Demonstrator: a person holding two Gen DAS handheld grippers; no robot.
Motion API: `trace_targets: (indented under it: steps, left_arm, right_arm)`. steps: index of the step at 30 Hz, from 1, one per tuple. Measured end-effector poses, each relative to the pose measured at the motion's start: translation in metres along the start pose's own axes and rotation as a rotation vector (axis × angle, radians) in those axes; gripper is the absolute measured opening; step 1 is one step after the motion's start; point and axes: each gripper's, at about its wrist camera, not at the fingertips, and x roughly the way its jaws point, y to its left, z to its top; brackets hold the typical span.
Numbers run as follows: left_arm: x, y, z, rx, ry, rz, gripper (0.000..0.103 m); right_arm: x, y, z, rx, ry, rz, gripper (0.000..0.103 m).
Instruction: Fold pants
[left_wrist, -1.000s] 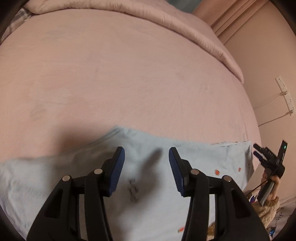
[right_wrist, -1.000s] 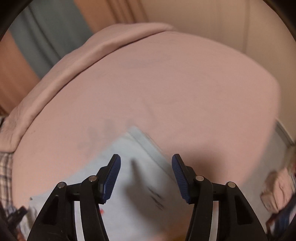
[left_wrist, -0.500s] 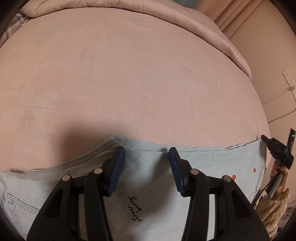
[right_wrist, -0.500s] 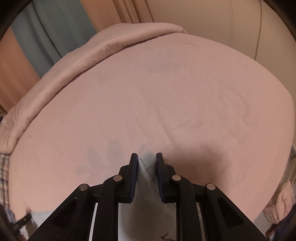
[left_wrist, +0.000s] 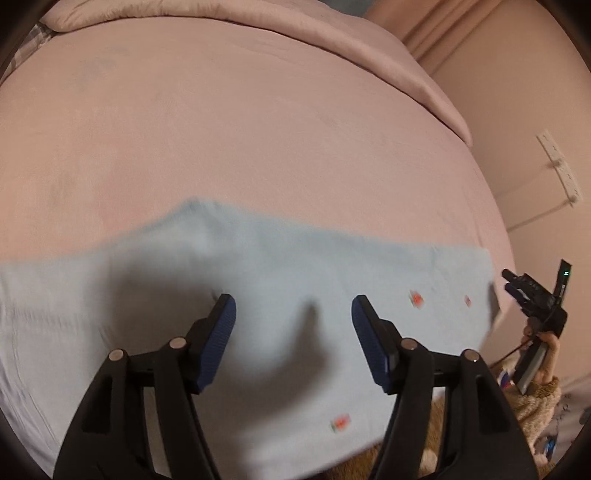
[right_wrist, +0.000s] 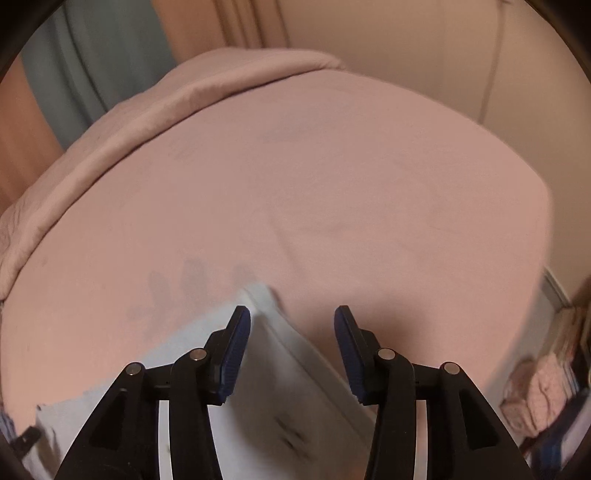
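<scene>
Pink bed; pants lie long-axis left-right just under my left claw, right claw at their far corner, both wide.

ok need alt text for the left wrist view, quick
Light blue pants lie flat across a pink bed, blurred. The open left gripper hovers over them, holding nothing; the right gripper appears at the right edge.

Beyond the pants the pink bed lies bare and wide up to the rolled blanket along its far edge. A wall closes the right side.
</scene>
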Motion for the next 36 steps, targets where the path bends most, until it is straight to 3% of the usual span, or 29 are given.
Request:
trace_targets:
  steps: [8, 10, 13, 17, 23, 26, 27, 28, 30, 34, 36]
  left_arm:
    - [0.000, -0.015, -0.045, 0.038, 0.060, -0.016, 0.066]
    - [0.004, -0.018, -0.049, 0.031, 0.072, -0.012, 0.066]
    - [0.010, -0.017, -0.055, 0.006, 0.090, -0.019, 0.066]
    - [0.012, -0.015, -0.063, 0.010, 0.077, -0.010, 0.067]
    - [0.016, -0.021, -0.064, 0.014, 0.058, 0.006, 0.071]
    - [0.013, -0.024, -0.067, 0.019, 0.054, 0.008, 0.075]
    - [0.011, -0.025, -0.068, 0.017, 0.049, -0.002, 0.078]
    - [0.009, -0.026, -0.069, 0.018, 0.043, -0.005, 0.082]
    - [0.004, -0.031, -0.069, 0.031, 0.022, 0.005, 0.085]
    - [-0.004, -0.039, -0.068, 0.050, -0.011, 0.016, 0.088]
    - [-0.008, -0.041, -0.068, 0.056, -0.022, 0.013, 0.091]
  right_arm:
    - [-0.005, -0.041, -0.050, 0.046, 0.082, 0.011, 0.043]
    - [-0.002, -0.044, -0.048, 0.060, 0.084, 0.015, 0.014]
    - [-0.018, -0.047, -0.052, 0.063, 0.039, 0.022, 0.006]
    - [-0.023, -0.051, -0.051, 0.089, 0.016, 0.032, 0.004]
    - [0.002, -0.053, -0.054, 0.131, 0.039, 0.040, 0.005]
    - [-0.013, -0.062, -0.057, 0.173, 0.019, 0.079, 0.012]
    - [-0.018, -0.063, -0.059, 0.179, 0.009, 0.076, 0.022]
    - [-0.024, -0.065, -0.063, 0.188, -0.008, 0.067, 0.041]
    - [-0.027, -0.068, -0.071, 0.209, -0.019, 0.089, 0.058]
    - [-0.013, -0.063, -0.081, 0.245, 0.022, 0.232, 0.058]
    - [-0.004, -0.054, -0.082, 0.230, 0.038, 0.240, 0.058]
